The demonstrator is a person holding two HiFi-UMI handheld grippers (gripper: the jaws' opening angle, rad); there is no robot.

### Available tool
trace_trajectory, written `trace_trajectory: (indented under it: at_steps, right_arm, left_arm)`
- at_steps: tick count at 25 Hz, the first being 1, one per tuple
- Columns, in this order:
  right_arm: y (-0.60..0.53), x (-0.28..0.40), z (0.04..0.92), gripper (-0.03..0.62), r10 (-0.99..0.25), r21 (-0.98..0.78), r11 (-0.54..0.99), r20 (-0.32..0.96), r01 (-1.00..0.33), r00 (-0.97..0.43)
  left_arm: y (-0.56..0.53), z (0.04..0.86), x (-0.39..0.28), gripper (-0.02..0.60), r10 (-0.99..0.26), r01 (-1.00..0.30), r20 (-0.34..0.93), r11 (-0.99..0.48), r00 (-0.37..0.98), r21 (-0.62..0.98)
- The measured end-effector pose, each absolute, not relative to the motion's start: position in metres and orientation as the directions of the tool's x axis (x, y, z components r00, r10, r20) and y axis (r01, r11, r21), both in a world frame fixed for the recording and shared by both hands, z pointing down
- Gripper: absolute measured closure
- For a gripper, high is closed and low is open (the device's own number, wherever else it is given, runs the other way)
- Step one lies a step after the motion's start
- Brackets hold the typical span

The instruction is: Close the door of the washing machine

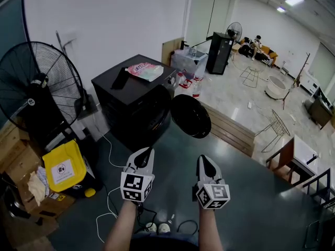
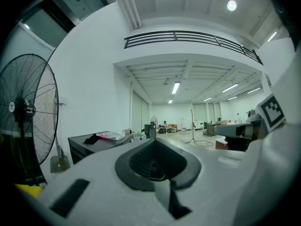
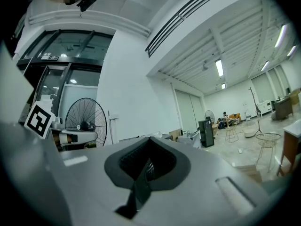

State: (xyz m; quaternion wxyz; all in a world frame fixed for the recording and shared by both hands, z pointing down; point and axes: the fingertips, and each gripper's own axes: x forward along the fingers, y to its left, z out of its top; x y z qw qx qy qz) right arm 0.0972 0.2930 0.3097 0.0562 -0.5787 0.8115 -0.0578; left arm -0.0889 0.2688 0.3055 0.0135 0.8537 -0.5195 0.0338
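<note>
1. Washing machine [image 1: 133,106], a black box, stood on the floor by the white wall. Its round door [image 1: 191,115] was swung out open at the machine's front right corner.
2. On top of the machine lay a pink packet [image 1: 145,70], with a flat black item [image 1: 120,78] just beside it.
3. The left gripper [image 1: 145,153] was held level in front of the machine, apart from it. Its jaws were pressed together with nothing between them.
4. The right gripper [image 1: 205,162] was held level beside the left one, in front of the machine's open door and not touching it. Its jaws were also pressed together and empty.
5. A large black fan [image 1: 39,90] stood to the left of the machine, and a yellow bin [image 1: 64,166] sat on the floor off the machine's front left.
6. A low wooden platform [image 1: 230,129] ran off to the right of the machine, behind the door.
</note>
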Motion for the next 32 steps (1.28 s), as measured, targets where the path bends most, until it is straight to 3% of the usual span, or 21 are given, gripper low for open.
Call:
trace_trajectory:
  at_steps: [7,17,32]
  right_arm:
    - [0.293,0.090,0.315,0.552,-0.939,-0.155,0.342,-0.021,-0.927,-0.343]
    - [0.294,0.084,0.322,0.410,-0.931,-0.181,0.363,-0.024,-0.914,-0.365]
    - [0.268,0.068,0.341,0.390,-0.935,-0.186,0.346,0.013,-0.920,-0.354]
  left_arm:
    - [0.267,0.314,-0.091,0.574,-0.882,-0.885,0.084,-0.465,0.463,-0.005]
    - [0.268,0.324,-0.096,0.574,-0.876,-0.881,0.103,-0.472,0.471,0.011]
    - [0.240,0.337,-0.117,0.574,-0.859,-0.865,0.103,-0.500,0.501,0.039]
